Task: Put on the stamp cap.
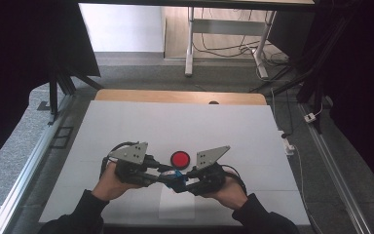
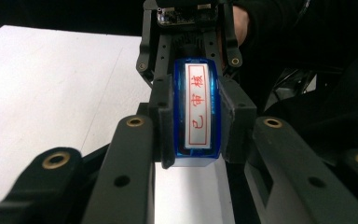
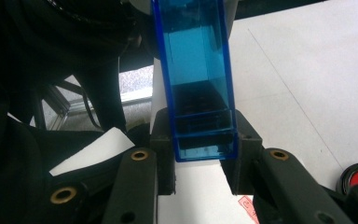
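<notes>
Both tools meet over the near middle of the white desk [image 1: 185, 122], each held in one hand. The left tool [image 1: 163, 171] and the right tool [image 1: 184, 184] point toward each other, and a blue stamp [image 1: 177, 174] sits between them, clear of the desk surface. In the left gripper view the left tool [image 2: 198, 119] is clamped on the stamp [image 2: 196, 154], whose white face bears red characters inside a red frame. In the right gripper view the right tool [image 3: 205, 142] is clamped on the stamp's clear blue cover [image 3: 198, 70]. A round red ink pad [image 1: 179, 159] lies on the desk just beyond the tools. A white sheet of paper [image 1: 176, 207] lies near the desk's near edge.
</notes>
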Demonstrator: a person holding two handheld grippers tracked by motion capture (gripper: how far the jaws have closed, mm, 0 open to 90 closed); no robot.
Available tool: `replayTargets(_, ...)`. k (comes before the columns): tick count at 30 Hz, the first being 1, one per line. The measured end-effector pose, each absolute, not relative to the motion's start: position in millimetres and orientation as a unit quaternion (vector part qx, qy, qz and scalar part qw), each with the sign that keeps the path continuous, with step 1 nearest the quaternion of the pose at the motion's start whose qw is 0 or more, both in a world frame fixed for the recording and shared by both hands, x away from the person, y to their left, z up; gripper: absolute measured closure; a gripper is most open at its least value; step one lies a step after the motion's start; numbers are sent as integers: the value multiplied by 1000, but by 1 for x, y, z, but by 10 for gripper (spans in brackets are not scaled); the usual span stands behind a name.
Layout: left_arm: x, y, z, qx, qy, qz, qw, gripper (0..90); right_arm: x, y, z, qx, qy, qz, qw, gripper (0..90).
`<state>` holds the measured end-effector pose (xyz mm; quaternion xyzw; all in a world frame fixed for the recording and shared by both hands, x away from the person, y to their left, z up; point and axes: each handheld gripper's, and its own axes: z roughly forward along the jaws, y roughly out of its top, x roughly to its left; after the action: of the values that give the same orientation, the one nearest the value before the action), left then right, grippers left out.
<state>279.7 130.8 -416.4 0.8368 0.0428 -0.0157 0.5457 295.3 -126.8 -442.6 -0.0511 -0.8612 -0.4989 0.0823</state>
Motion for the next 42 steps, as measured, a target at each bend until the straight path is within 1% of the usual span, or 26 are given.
replayTargets(11, 281, 132, -418, 821, 43, -32, 568, 700, 293, -128, -439, -34, -857, -509, 72, 689)
replayTargets(22, 282, 131, -424, 817, 52, -47, 573, 701, 293, -130, -440, -26, -859, -506, 72, 689)
replayTargets(29, 283, 130, -421, 823, 51, -35, 564, 699, 294, -130, -442, -30, -859, -506, 70, 685)
replayTargets(37, 283, 128, -422, 831, 64, -29, 552, 699, 291, -128, -443, -45, -865, -498, 45, 644)
replayTargets(42, 282, 126, -422, 838, 68, -22, 541, 698, 291, -129, -442, -55, -863, -501, 36, 592)
